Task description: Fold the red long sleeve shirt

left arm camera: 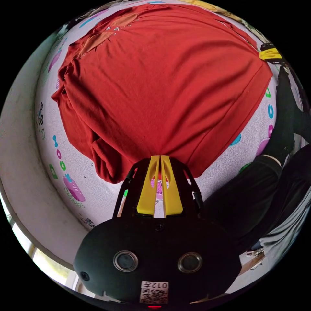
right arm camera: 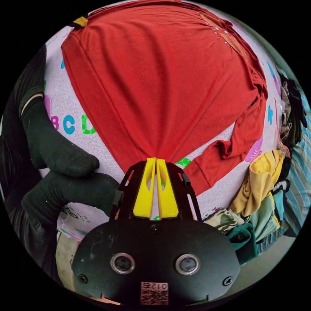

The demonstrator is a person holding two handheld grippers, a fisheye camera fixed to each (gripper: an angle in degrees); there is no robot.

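The red shirt [left arm camera: 162, 84] lies spread flat on a patterned play mat [left arm camera: 74, 168] on the floor, neckline at the far end and hem toward the person. In the left gripper view, the left gripper [left arm camera: 160, 158] has its yellow jaws drawn nearly together on the hem at one bottom corner, with cloth puckering into the tips. In the right gripper view, the right gripper [right arm camera: 155, 161] is pinched the same way on the opposite bottom corner, fabric fanning out from the jaws. Judgement: both corners are held so the hem can be lifted and carried as one straight edge.

The other gripper's yellow tip appears at the far hem corner in each view, which fits a two-corner hold.

One sleeve [right arm camera: 226, 155] lies bunched beside the body on the mat; the other sleeve [left arm camera: 97, 152] is crumpled along the opposite side. Neither is folded in, so the fold appears to be at an early stage.

The person's legs, in dark socks [right arm camera: 61, 155], rest on the mat just beside the hem. A pile of other clothes [right arm camera: 262, 194] sits near the sleeve and could snag it.
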